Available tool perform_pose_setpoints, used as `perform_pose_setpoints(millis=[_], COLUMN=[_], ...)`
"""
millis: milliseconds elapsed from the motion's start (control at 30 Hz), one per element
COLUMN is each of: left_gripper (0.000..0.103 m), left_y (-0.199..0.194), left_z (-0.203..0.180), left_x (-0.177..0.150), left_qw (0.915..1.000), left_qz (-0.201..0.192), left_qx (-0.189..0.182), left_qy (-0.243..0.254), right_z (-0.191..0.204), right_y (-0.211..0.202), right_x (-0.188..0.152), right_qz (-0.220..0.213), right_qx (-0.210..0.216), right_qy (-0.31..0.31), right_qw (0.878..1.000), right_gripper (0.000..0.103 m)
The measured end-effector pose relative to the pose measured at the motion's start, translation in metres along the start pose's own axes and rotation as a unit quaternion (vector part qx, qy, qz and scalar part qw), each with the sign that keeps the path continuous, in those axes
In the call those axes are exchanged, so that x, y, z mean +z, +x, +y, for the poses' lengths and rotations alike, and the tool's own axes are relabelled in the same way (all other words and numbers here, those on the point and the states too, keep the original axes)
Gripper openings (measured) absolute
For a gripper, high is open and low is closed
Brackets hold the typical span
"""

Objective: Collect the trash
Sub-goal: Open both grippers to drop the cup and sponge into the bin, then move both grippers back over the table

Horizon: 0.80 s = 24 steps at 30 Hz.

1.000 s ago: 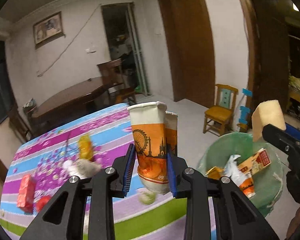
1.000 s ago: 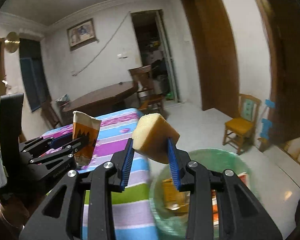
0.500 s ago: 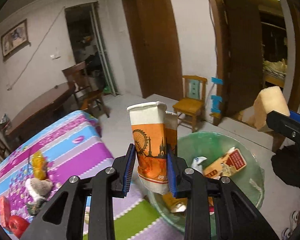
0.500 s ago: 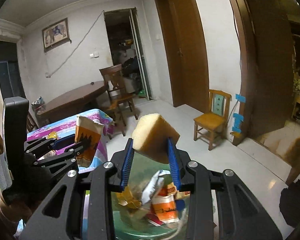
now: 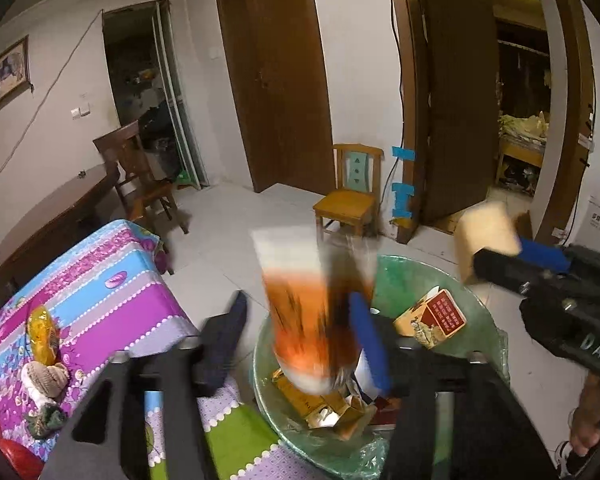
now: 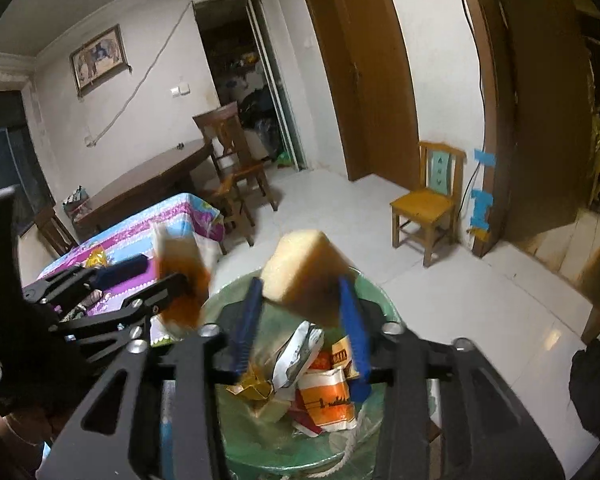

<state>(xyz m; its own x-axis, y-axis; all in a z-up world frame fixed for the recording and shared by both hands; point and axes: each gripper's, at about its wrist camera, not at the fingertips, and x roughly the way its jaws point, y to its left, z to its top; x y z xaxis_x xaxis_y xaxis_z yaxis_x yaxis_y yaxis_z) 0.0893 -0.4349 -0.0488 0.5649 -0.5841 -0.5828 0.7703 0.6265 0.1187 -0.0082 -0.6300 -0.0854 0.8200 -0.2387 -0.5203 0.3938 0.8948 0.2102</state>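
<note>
Now both jaws are opening over the bin (image 5: 480, 312): left gripper (image 5: 300, 332) frees the cup (image 5: 300, 300), right gripper (image 6: 304, 320) the sponge (image 6: 304, 268); I hold centred until each drops inside.

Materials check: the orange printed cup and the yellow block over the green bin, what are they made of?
Orange printed cup: likely coated paper; flattened, creased rim, printed matte wall, though motion-blurred. Yellow block: probably foam sponge; pale, porous-looking matte faces with soft rounded corners. Green bin: looks like plastic under a thin translucent glossy liner bag. Both grippers' jaws are opening, with each item between them.
</note>
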Motion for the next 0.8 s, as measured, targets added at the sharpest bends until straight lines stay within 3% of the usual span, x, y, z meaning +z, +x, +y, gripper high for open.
perform_pose_setpoints(millis=[167,800], left_gripper=[0.06,0.066], left_y=[0.0,-0.043], left_z=[0.01,0.051], left_x=[-0.002,-0.023], left_qw=[0.9999,0.999], left_qz=[0.006,-0.003], left_qx=[-0.004,0.016], left_qy=[-0.011,-0.041], right_z=[-0.007,0.022], right_y=[-0.004,-0.007], right_x=[-0.001,0.001], right_qz=[-0.011,-0.02], right_qx=[0.007,0.038], right_qy=[0.026,0.003], right_qw=[1.0,0.999], right_gripper=[0.052,0.052])
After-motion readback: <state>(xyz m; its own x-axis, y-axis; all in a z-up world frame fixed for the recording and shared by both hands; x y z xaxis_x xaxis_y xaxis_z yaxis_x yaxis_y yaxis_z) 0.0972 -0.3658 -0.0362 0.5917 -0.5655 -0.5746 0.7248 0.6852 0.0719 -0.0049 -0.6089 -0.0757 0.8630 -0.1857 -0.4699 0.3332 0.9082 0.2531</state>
